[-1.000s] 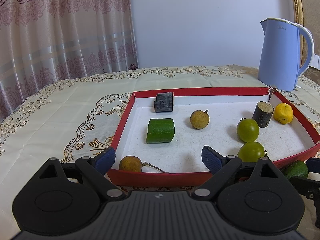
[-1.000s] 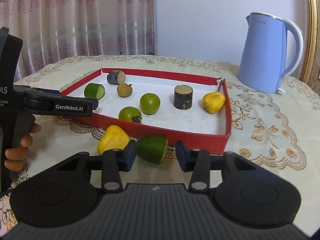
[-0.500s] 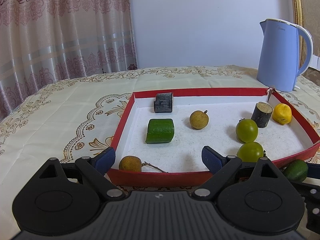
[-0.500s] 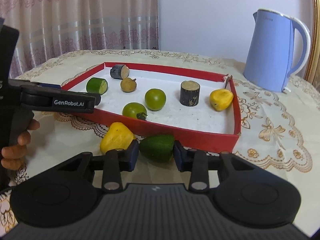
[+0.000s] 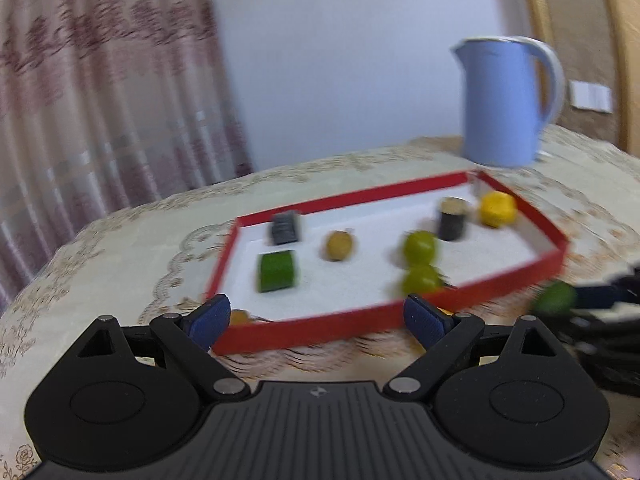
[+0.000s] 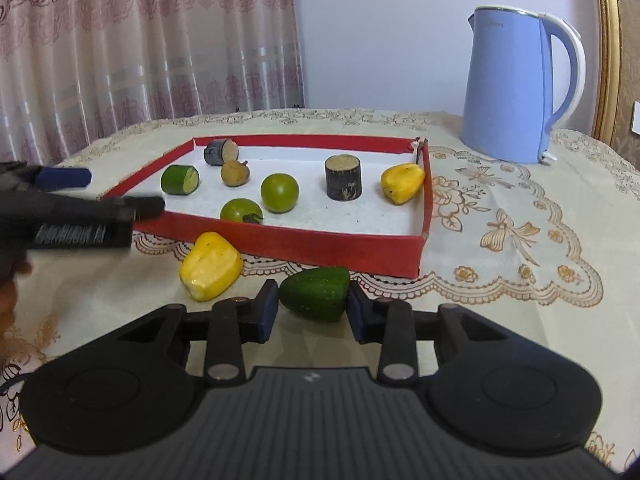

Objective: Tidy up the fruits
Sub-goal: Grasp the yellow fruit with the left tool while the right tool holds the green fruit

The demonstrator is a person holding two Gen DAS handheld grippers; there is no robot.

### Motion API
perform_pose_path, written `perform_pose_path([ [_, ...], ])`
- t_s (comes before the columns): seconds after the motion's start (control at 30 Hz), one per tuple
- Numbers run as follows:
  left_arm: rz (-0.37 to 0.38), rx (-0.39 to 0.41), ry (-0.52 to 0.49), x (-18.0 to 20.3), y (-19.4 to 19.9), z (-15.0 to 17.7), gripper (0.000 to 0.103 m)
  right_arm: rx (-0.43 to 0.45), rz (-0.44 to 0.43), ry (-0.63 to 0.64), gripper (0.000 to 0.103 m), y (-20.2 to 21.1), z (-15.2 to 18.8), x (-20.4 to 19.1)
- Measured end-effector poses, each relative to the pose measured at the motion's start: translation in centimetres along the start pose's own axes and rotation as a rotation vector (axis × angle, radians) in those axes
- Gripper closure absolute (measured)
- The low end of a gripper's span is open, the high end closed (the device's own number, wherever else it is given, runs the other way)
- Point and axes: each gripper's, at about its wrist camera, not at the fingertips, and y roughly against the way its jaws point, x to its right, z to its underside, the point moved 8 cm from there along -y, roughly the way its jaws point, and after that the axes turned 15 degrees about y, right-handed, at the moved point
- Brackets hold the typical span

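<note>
The right gripper (image 6: 312, 310) is clenched on a dark green avocado-shaped fruit piece (image 6: 315, 293), which is pinched between both blue pads just near of the shallow red cardboard tray with a white floor (image 6: 288, 240). Whether the piece is lifted off the cream embroidered tablecloth (image 6: 520, 280) cannot be told. A cut yellow fruit chunk (image 6: 210, 266) is seen just left of it on the cloth, beside the tray's near wall.

The left gripper (image 5: 318, 320) is released — its fingers are spread wide with nothing between them, near the tray's near-left corner; the left wrist view is motion-blurred.

Inside the tray:
- a green cucumber section (image 6: 180, 179) and a dark bark-covered log piece on its side (image 6: 219, 152) at far left
- a small brown round fruit (image 6: 235, 172) just right of them
- two round green fruits (image 6: 260, 200) at centre, one nearer than the other
- an upright dark cylindrical log stub (image 6: 343, 177) and a yellow mango-like fruit (image 6: 402, 183) at right

A light blue electric kettle (image 6: 516, 84) is standing on the cloth — far right, well apart from the tray.
</note>
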Motion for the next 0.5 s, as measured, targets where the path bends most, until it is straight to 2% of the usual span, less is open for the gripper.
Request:
perform_pose_path([
  [0.13,-0.034,-0.043,-0.066,2.3,-0.6,1.0,0.009,0.010,0.004,-0.022,0.069,0.2,0.0,0.3],
  [0.23,-0.058,-0.105,-0.082,3.4,-1.7,1.9,0.009,0.009,0.002,-0.048,0.069,0.1,0.2,0.8],
  [0.37,-0.047,-0.157,-0.035,3.4,-2.3,1.8,0.009,0.013,-0.009,-0.079,0.069,0.1,0.3,1.2],
  [0.5,-0.009,-0.233,0.032,3.1,-2.8,2.2,0.009,0.020,0.019,-0.072,0.069,0.4,0.3,1.2],
])
